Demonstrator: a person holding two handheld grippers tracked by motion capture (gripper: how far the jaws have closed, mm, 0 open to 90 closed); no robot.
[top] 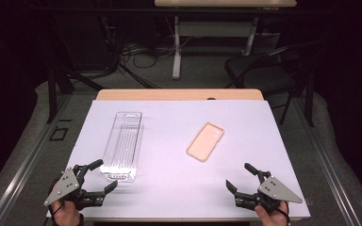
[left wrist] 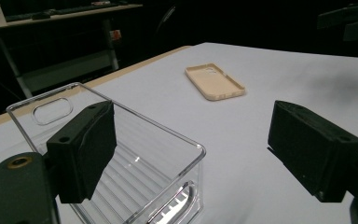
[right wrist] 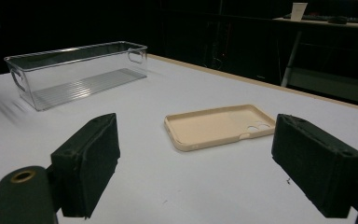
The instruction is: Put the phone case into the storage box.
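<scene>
Case [top: 205, 141] is lying ahead and left of the right gripper [top: 239, 178], long axis angled; bin [top: 121, 145] sits just beyond the left gripper [top: 97, 176]. Both are spread, nothing pinched.

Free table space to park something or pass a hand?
Bare sheet between the clear bin and the phone case, and the front strip between the left claw and the right claw. Tightest spot: the bin's near end, beside the left claw.
</scene>
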